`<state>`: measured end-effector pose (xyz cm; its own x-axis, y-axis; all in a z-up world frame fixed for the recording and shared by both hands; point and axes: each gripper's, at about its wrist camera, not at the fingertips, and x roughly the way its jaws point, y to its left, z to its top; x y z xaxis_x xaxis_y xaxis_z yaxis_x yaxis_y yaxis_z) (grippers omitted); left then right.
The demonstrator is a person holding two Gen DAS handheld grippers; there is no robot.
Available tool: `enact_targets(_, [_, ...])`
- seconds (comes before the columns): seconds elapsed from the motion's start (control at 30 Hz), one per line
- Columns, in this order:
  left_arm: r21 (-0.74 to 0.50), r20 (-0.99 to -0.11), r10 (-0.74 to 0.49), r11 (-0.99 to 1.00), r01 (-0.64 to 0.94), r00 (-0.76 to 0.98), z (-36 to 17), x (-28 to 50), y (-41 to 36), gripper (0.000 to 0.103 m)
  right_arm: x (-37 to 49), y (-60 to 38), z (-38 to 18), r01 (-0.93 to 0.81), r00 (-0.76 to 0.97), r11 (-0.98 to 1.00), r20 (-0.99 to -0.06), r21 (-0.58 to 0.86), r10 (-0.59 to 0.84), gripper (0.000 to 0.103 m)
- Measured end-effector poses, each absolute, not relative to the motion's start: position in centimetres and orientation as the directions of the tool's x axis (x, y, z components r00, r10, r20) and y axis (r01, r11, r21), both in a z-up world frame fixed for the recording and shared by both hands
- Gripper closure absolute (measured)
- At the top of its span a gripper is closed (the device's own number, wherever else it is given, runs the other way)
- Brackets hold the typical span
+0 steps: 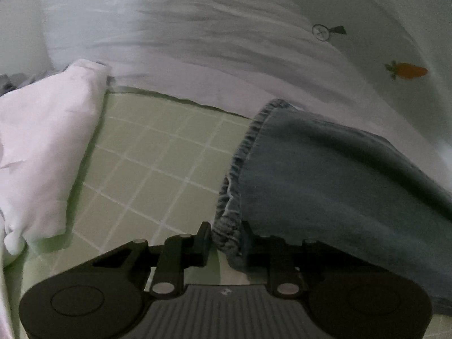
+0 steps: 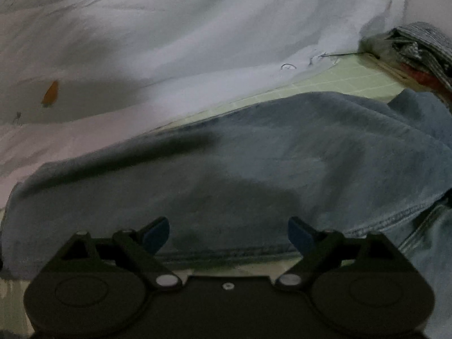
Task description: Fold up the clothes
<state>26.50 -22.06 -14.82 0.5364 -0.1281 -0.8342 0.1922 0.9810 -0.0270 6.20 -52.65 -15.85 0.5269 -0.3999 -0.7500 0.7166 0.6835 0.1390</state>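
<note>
A blue denim garment [image 1: 325, 175] lies on a green gridded mat [image 1: 158, 163]. My left gripper [image 1: 226, 240] is shut on the garment's gathered hem, which bunches between the jaws and lifts off the mat. In the right wrist view the same denim garment [image 2: 240, 163] spreads wide across the mat [image 2: 347, 82]. My right gripper [image 2: 228, 231] is open, its blue-tipped fingers [image 2: 299, 234] spread wide just above the denim near a stitched seam, holding nothing.
A white folded cloth [image 1: 42, 147] lies on the mat's left side. A white bedsheet with a carrot print [image 1: 406, 70] lies beyond the mat. A pile of grey and red clothes [image 2: 418, 50] sits at the far right.
</note>
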Motion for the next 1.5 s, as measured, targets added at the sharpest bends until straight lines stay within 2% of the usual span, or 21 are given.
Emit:
enact_targets(0.2, [0.064,-0.834,-0.019,0.989,0.131,0.552,-14.3,25.5,-18.6,0.080,4.4,-51.4,-13.6,0.700,0.548,0.706,-0.713,0.106,-0.437,0.010])
enact_targets(0.43, [0.092,-0.834,0.080,0.996,-0.005,0.546,-13.8,22.8,-11.6,0.079,1.3,-50.4,-12.5,0.708,0.553,0.695,-0.708,0.121,-0.440,0.008])
enact_targets(0.6, [0.028,-0.828,0.039,0.999,-0.028,0.559,-12.0,21.2,-10.3,0.069,-0.7,-51.2,-12.4,0.722,0.555,0.676,-0.704,0.144,-0.443,0.005])
enact_targets(0.67, [0.016,-0.814,0.022,1.000,-0.015,0.580,-10.9,20.5,-10.8,0.055,-1.4,-52.1,-12.2,0.733,0.556,0.663,-0.695,0.152,-0.456,0.004])
enact_targets(0.73, [0.004,-0.801,-0.001,1.000,0.007,0.599,-10.0,19.8,-11.5,0.047,-2.2,-53.3,-12.1,0.741,0.558,0.652,-0.684,0.158,-0.469,0.002])
enact_targets(0.87, [-0.010,-0.793,-0.060,0.996,0.086,0.606,-9.2,18.0,-15.0,0.038,-4.0,-57.5,-12.2,0.757,0.543,0.639,-0.673,0.134,-0.502,0.001])
enact_targets(1.07, [-0.046,-0.812,-0.134,0.985,0.166,0.568,-8.8,14.5,-20.9,0.036,-5.5,-66.7,-13.2,0.783,0.479,0.621,-0.682,0.046,-0.553,0.001])
enact_targets(1.2, [-0.056,-0.826,-0.142,0.984,0.171,0.545,-8.4,13.0,-24.2,0.036,-5.5,-74.2,-14.7,0.792,0.433,0.610,-0.709,0.006,-0.557,0.001])
enact_targets(1.27, [-0.053,-0.831,-0.132,0.986,0.159,0.540,-8.1,12.5,-25.6,0.036,-5.4,-77.4,-15.9,0.793,0.413,0.610,-0.737,0.001,-0.536,0.008])
enact_targets(1.3, [-0.048,-0.832,-0.124,0.987,0.153,0.541,-8.0,12.3,-26.2,0.036,-5.4,-78.5,-16.4,0.786,0.413,0.618,-0.749,0.006,-0.518,0.017])
enact_targets(1.33, [-0.043,-0.832,-0.117,0.988,0.147,0.542,-7.8,12.1,-26.8,0.035,-5.2,-79.5,-17.0,0.775,0.420,0.632,-0.761,0.018,-0.493,0.021])
enact_targets(1.5, [0.004,-0.841,-0.057,0.994,0.110,0.538,-7.9,11.2,-28.1,0.035,-3.6,-81.9,-18.3,0.772,0.417,0.636,-0.744,-0.014,-0.522,0.022])
